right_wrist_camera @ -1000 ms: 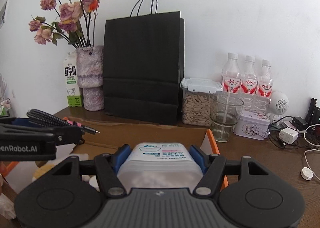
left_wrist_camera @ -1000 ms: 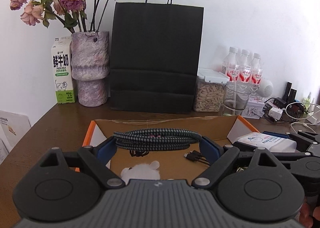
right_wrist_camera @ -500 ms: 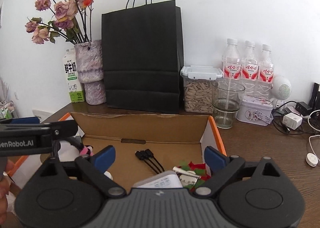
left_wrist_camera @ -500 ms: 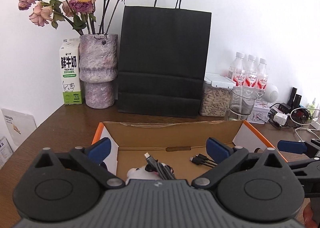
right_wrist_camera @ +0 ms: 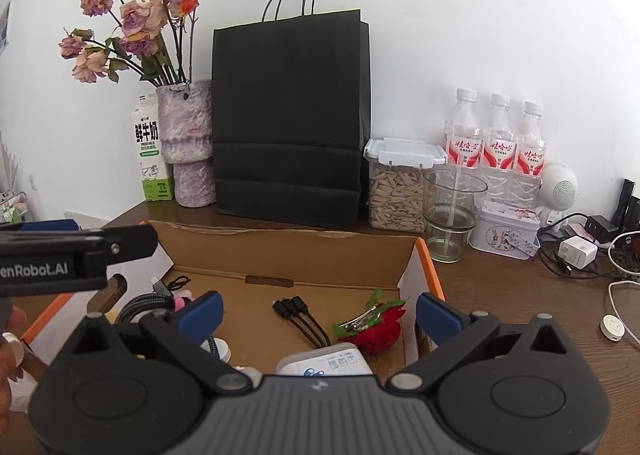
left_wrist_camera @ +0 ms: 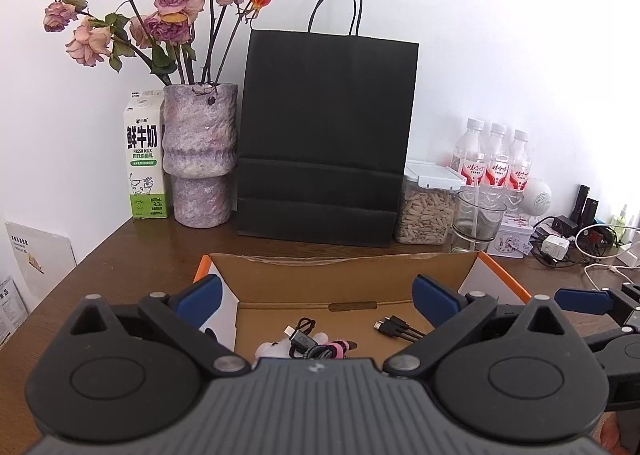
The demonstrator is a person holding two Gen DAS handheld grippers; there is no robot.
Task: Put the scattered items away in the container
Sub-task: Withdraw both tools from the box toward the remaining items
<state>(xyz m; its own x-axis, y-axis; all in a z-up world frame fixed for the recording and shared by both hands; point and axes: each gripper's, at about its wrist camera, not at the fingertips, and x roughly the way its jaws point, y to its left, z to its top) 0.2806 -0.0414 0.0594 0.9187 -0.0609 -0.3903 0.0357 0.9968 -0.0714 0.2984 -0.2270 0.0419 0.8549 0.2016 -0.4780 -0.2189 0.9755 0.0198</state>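
Note:
An open cardboard box with orange edges lies on the brown table, right below both grippers. My left gripper stands open over its left half, with nothing between the fingers. Under it lie a coiled braided cable, a white plush toy and a black multi-plug cable. The jaws of my right gripper are opening over the box, and nothing is between them. Beneath it rest a white tissue pack, a red rose clip and the black cable.
Behind the box stand a black paper bag, a vase of dried roses, a milk carton, a seed jar, a glass, three water bottles and a tin. Chargers and cables lie at right.
The left gripper opened and the braided cable dropped from it into the box. The right gripper opened and the tissue pack dropped from it into the box.

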